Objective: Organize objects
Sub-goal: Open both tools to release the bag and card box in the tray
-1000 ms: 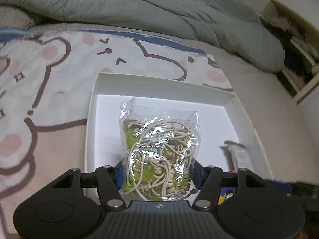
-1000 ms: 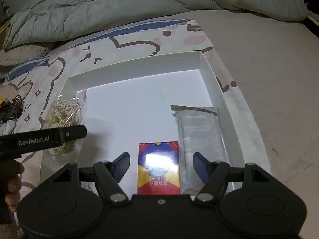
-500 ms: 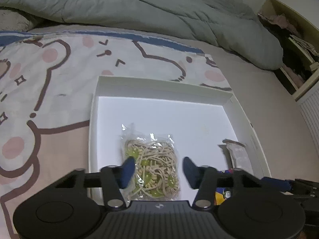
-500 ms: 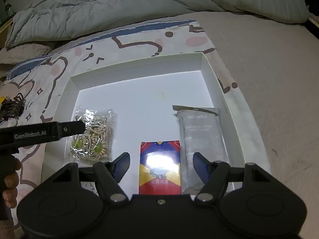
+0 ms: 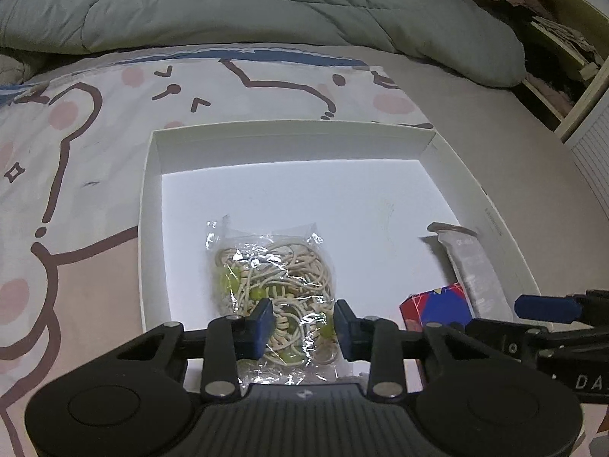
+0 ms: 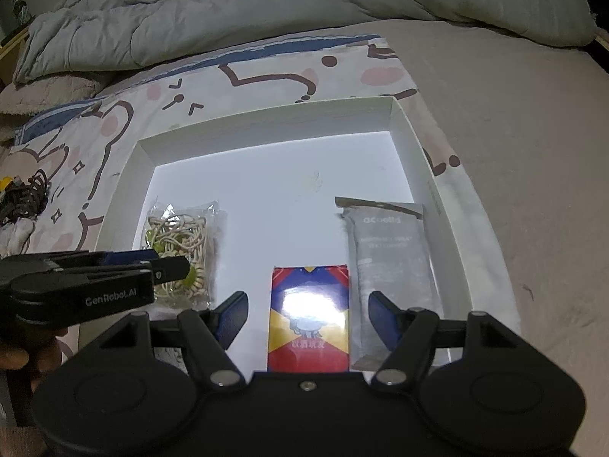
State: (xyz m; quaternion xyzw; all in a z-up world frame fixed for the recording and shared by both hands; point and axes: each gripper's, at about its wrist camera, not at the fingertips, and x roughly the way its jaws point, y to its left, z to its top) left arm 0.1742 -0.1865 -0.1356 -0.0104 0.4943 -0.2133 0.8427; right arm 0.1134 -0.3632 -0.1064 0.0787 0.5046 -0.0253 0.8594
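Clear plastic wraps the bag of beige cords (image 5: 274,289), which is laid flat on the floor of the white box (image 5: 152,228), toward its left wall. The near end of the bag is seen between the jaws of the left gripper (image 5: 303,328); these jaws are closing, but the blue pads (image 5: 262,325) are not seen pressing on the plastic, and whether they touch it cannot be told. The jaws of the right gripper (image 6: 307,318) are held wide apart, with nothing gripped; the red and blue card box (image 6: 309,316) is seen lying below and between them. Just to the right of these jaws a grey sachet (image 6: 392,266) is laid lengthwise, beside the card box and near the right wall of the white box. The white box is set on a bed sheet with a cartoon print (image 6: 266,72), and a grey duvet (image 6: 266,7) is bunched beyond it. Far to the left of the jaws, dark hair ties (image 6: 24,200) are seen on the sheet.
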